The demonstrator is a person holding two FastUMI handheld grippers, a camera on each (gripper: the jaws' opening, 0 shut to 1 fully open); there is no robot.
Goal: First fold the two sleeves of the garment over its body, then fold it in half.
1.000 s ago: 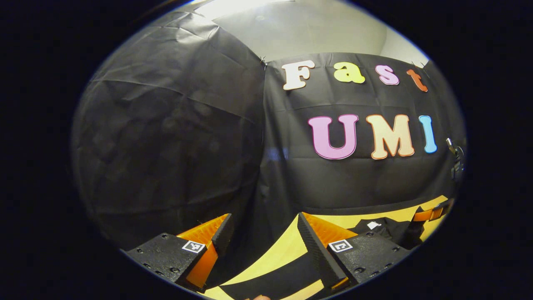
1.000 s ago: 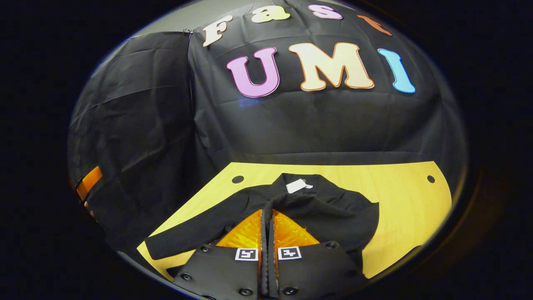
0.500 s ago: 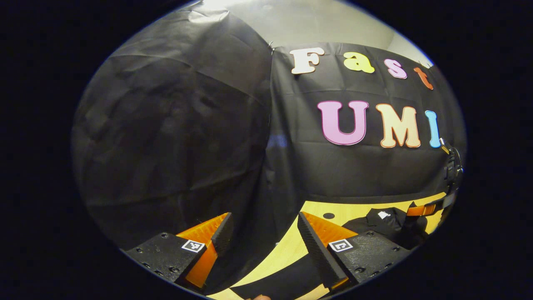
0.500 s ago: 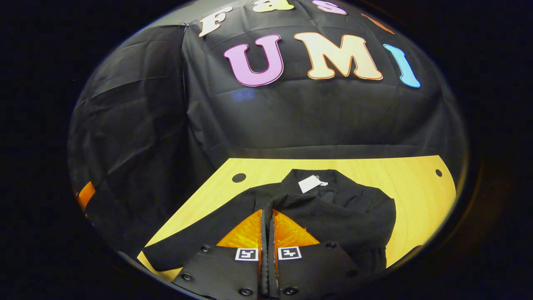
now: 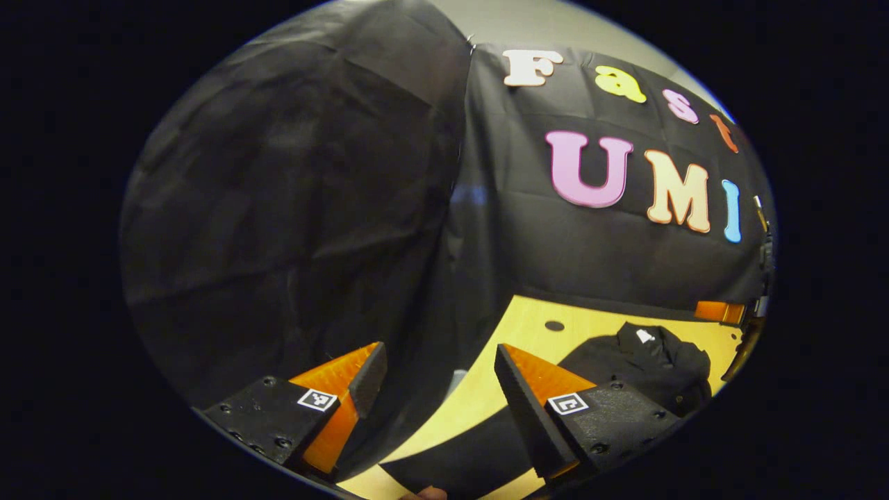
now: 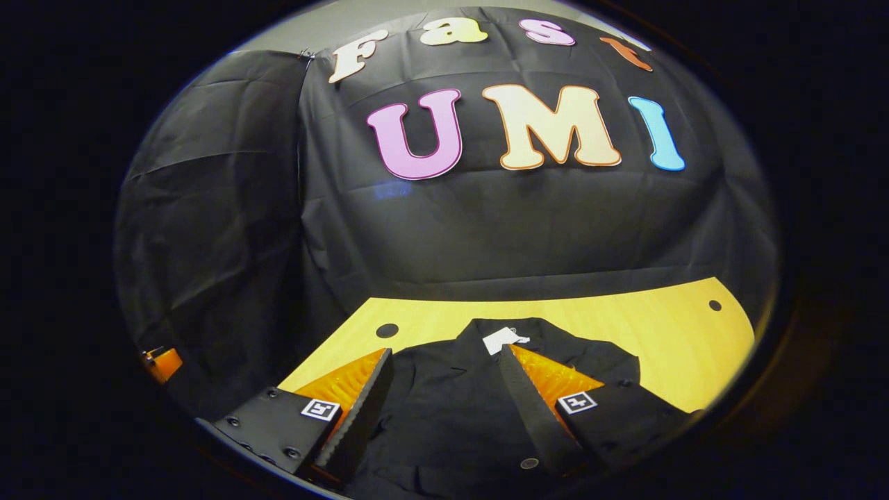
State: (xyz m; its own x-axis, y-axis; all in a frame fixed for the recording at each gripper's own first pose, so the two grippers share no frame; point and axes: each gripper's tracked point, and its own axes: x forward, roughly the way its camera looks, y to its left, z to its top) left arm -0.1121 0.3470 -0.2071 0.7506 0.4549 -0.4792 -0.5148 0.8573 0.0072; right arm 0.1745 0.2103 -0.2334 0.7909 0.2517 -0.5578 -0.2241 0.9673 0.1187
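In the right gripper view we see the right gripper (image 6: 441,378) spread wide over the garment (image 6: 451,417), holding nothing. Past its fingers, a white tag (image 6: 505,339) lies at the collar, and the table (image 6: 667,347) stretches beyond the garment, with a hole (image 6: 387,330) left of it. In the left gripper view the left gripper (image 5: 434,368) gapes wide too, with one black sleeve (image 5: 458,458) stretched across the table below it. Farther off, the garment's body (image 5: 646,368) lies bunched.
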